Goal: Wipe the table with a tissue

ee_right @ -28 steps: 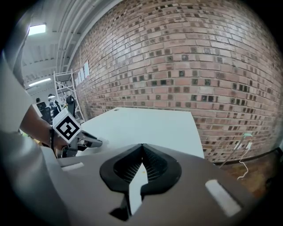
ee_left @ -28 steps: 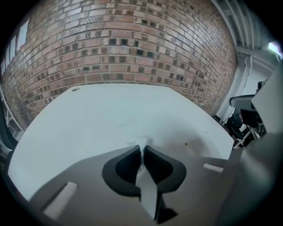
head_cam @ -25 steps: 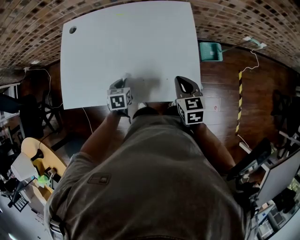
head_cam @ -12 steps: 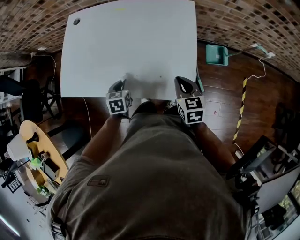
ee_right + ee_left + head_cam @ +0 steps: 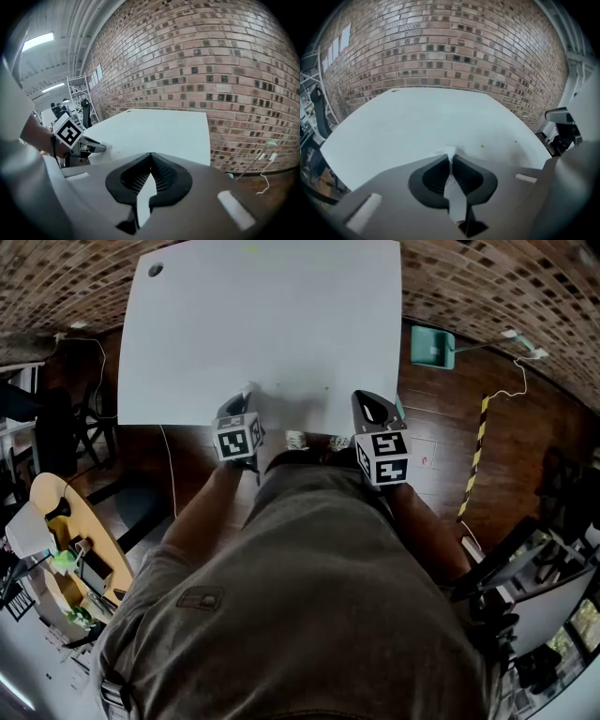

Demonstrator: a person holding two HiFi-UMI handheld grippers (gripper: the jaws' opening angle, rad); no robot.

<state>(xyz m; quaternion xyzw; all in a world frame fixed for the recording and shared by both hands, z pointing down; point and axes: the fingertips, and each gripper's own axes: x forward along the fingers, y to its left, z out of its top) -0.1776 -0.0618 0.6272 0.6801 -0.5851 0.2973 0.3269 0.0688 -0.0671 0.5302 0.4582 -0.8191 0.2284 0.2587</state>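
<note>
A head view looks steeply down over a person's shoulders at a white counter [image 5: 262, 324] filling the upper centre of the frame.

The left gripper [image 5: 246, 397] is at the counter's near edge, left of centre. Its jaws are pressed together, pinching a white tissue [image 5: 446, 151]. A tuft of the tissue sticks out past the jaw tips, over the counter surface.

The right gripper [image 5: 371, 401] is at the near right corner of the counter. Its jaws meet at the tips with nothing between them.

A few small specks [image 5: 482, 146] dot the counter ahead of the left gripper. A teal dustpan [image 5: 431, 345] lies on the wooden floor at upper right.
</note>
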